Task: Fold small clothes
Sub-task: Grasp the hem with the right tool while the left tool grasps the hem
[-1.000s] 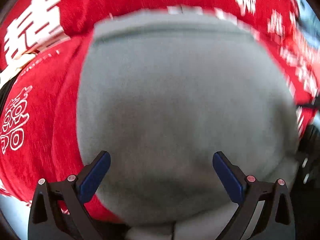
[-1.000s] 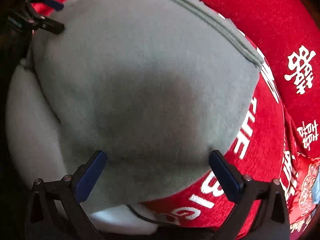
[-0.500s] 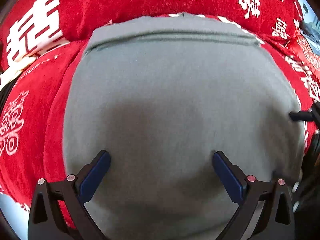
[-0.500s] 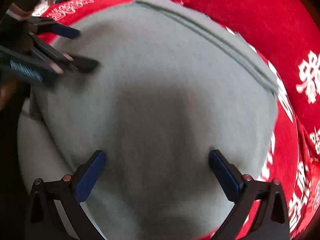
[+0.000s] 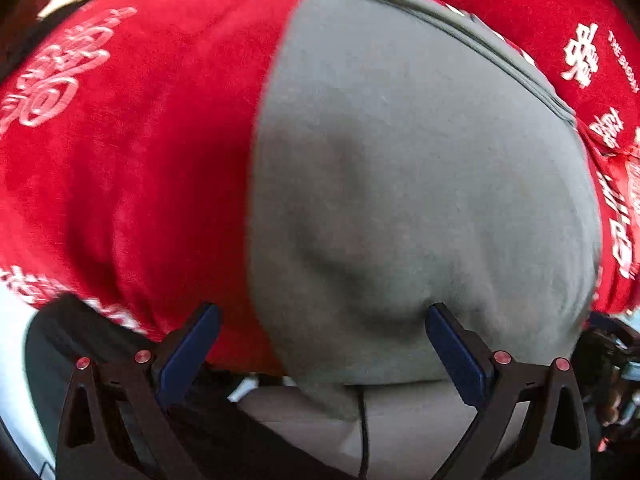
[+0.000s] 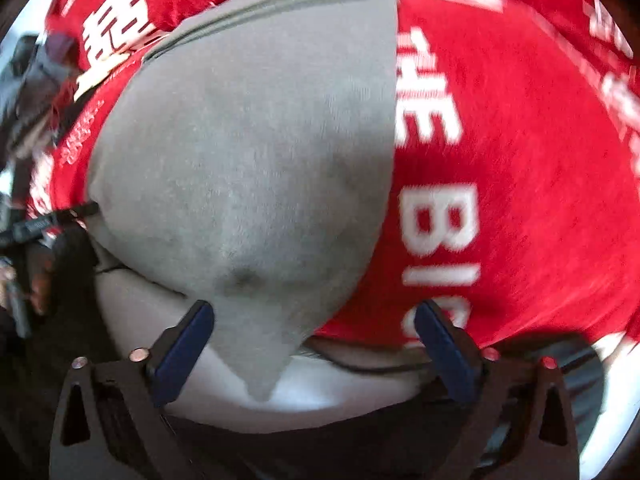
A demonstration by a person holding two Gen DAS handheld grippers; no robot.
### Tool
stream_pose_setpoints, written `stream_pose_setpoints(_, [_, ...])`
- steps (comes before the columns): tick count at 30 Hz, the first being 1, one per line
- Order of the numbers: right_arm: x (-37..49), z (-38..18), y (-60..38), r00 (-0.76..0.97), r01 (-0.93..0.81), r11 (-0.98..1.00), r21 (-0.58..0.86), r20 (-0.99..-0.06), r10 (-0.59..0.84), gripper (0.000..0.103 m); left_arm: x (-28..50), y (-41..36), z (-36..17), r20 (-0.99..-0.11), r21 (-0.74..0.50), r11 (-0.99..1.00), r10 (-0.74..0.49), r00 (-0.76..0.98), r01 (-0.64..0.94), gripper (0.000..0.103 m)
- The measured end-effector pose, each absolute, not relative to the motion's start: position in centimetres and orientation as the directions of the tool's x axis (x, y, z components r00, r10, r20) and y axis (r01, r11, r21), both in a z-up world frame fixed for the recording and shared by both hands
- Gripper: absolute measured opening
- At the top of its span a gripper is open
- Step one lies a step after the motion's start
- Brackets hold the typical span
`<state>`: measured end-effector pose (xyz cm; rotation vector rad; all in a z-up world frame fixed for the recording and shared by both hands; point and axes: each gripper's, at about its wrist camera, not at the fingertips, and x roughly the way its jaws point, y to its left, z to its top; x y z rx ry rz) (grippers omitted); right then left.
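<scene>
A grey garment (image 5: 420, 180) lies flat on a red cloth (image 5: 120, 180) with white lettering. My left gripper (image 5: 324, 352) points steeply down over the garment's near left corner, its blue pads wide apart and not pressing on the fabric. In the right wrist view the garment (image 6: 248, 160) ends in a near right corner that droops between the fingers of my right gripper (image 6: 312, 354). Those jaws are closing, and the pads stand clear of the corner. The other gripper (image 6: 44, 222) shows dark at the garment's left edge.
The red cloth (image 6: 520, 160) spreads well past the garment on both sides. Its front edge drops to a pale surface (image 6: 340, 392), where a thin black cable (image 6: 360, 366) runs. Dark gear sits at the far right (image 5: 612, 352).
Both hands moved apart along the garment's near edge and rolled. The left view now shows its left corner and more red cloth. The right view now shows its right corner between the fingers.
</scene>
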<state>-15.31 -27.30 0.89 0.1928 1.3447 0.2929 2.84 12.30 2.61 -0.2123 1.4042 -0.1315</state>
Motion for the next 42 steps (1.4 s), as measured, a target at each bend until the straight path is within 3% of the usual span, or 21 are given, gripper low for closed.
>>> stream_pose_setpoints(2, [-15.7,-0.2,-26.8,0.155,-0.088,0.933,0.348,-0.921,0.358,0.082,3.1,12.0,2.5,-0.963,-0.219,0.975,-0.211,0.169,-0.031,0.102])
stream_pose_setpoints(8, [-13.0,-1.5,-26.1,0.121,-0.1,0.918,0.383,-0.911,0.394,0.078,1.6,12.2,2.7,-0.937,-0.32,0.945,-0.304,0.17,-0.075,0.102])
stream_pose_setpoints(12, [-11.2,-2.5,-25.7,0.108,-0.095,0.921,0.379,-0.915,0.388,0.066,1.3,12.1,2.0,-0.934,-0.343,0.933,-0.328,0.14,-0.107,0.102])
stream_pose_setpoints(14, [-10.6,-2.7,-25.6,0.105,-0.091,0.918,0.387,-0.913,0.395,0.049,1.4,11.4,2.0,-0.943,-0.319,0.942,-0.305,0.137,-0.101,0.101])
stream_pose_setpoints(16, [-10.4,-2.9,-25.2,0.095,-0.094,0.915,0.392,-0.911,0.401,0.042,1.5,11.5,1.9,-0.948,-0.303,0.948,-0.288,0.135,-0.1,0.096])
stream_pose_setpoints(23, [-9.1,-4.1,-24.8,0.065,-0.023,0.899,0.437,-0.897,0.437,0.042,1.1,11.2,1.2,-0.952,-0.295,0.944,-0.279,0.124,-0.149,0.096])
stream_pose_setpoints(25, [-9.2,-4.1,-24.8,0.067,-0.021,0.897,0.441,-0.895,0.442,0.041,0.8,10.8,1.3,-0.956,-0.28,0.948,-0.262,0.129,-0.148,0.087])
stream_pose_setpoints(28, [-9.5,-3.6,-24.2,0.087,-0.049,0.896,0.441,-0.892,0.444,0.008,0.2,11.3,1.8,-0.949,-0.305,0.938,-0.284,0.14,-0.163,0.062])
stream_pose_setpoints(30, [-9.5,-3.4,-24.3,0.096,-0.049,0.891,0.452,-0.885,0.455,0.008,-0.2,11.5,2.1,-0.941,-0.329,0.93,-0.308,0.14,-0.166,0.036])
stream_pose_setpoints(32, [-9.5,-3.1,-24.4,0.105,-0.048,0.883,0.467,-0.877,0.47,0.008,-0.4,11.4,2.2,-0.93,-0.362,0.919,-0.344,0.133,-0.155,0.019])
stream_pose_setpoints(37, [-9.9,-1.1,-24.8,0.157,-0.079,0.846,0.528,-0.831,0.534,0.007,-0.5,12.6,3.0,-0.914,-0.4,0.899,-0.378,0.144,-0.179,0.016])
stream_pose_setpoints(42, [-9.9,2.4,-27.6,0.291,-0.101,0.773,0.626,-0.724,0.625,0.007,-0.4,14.3,5.4,-0.852,-0.497,0.852,-0.443,0.281,-0.163,0.016])
